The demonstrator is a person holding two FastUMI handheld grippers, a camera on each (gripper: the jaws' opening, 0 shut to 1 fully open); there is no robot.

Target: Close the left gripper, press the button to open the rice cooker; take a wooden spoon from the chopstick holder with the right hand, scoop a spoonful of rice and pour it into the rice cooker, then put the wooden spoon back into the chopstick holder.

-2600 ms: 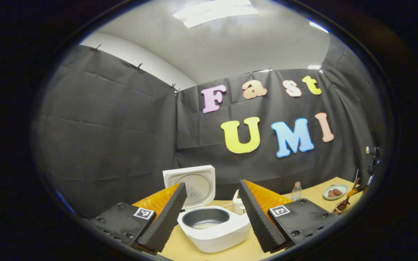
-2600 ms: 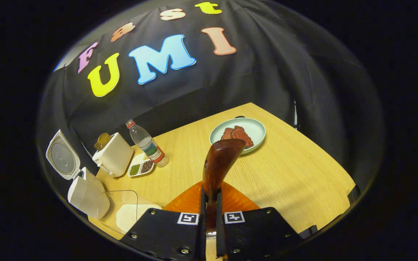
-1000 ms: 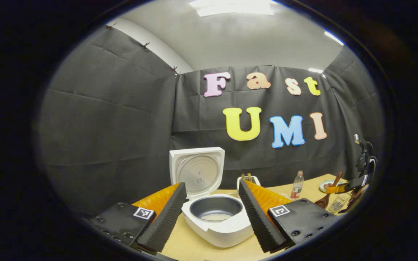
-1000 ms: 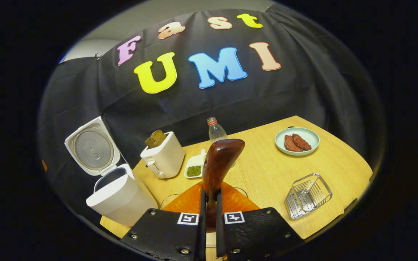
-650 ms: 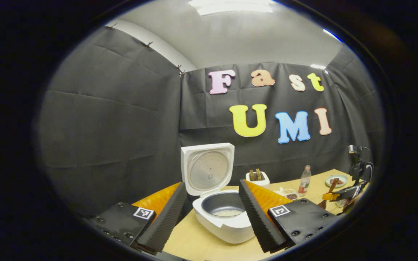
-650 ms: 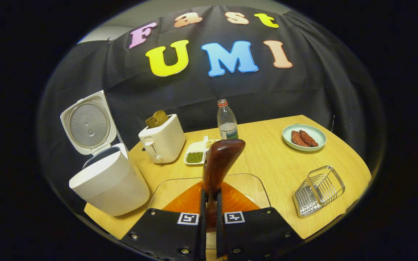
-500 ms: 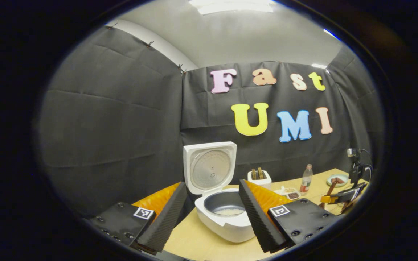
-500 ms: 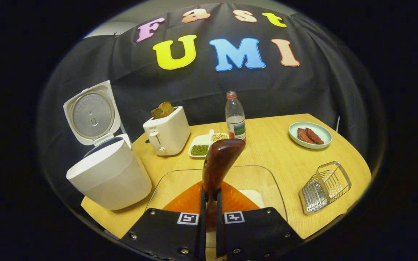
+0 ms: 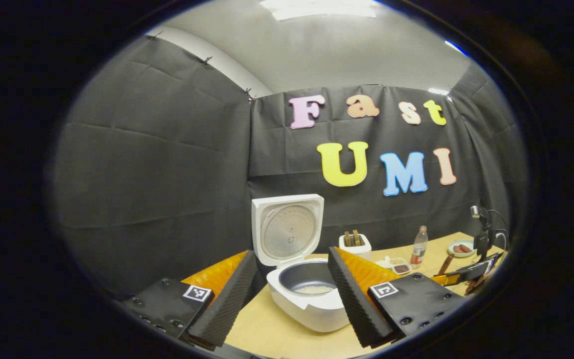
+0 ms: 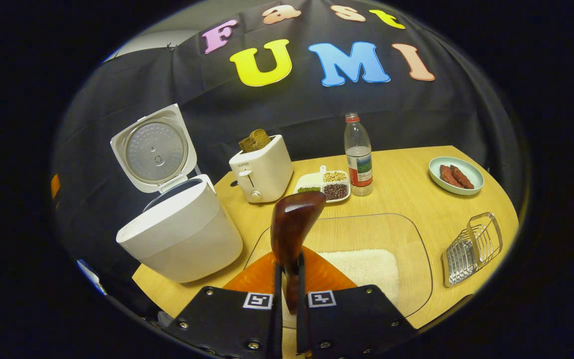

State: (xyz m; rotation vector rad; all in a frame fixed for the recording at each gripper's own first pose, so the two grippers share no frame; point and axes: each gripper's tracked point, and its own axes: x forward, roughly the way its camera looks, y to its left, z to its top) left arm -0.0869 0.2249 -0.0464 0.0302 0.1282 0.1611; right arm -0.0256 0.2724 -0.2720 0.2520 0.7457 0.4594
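The white rice cooker stands with its lid raised and a little rice in the pot. It lies just beyond my left gripper, which is open and holds nothing. My right gripper is shut on the handle of the dark wooden spoon, whose bowl points up and away. Below the spoon lies a glass dish with white rice. The rice cooker sits to the left of it. The wire chopstick holder lies on its side at the right table edge.
Along the back of the wooden table stand a white toaster with bread, a divided dish of beans, a water bottle and a plate of meat. The right gripper appears far right in the left gripper view.
My right gripper has swung with the spoon from over the bare table towards the glass dish, which now lies under the spoon. The left gripper has drawn back a little from the cooker, still open.
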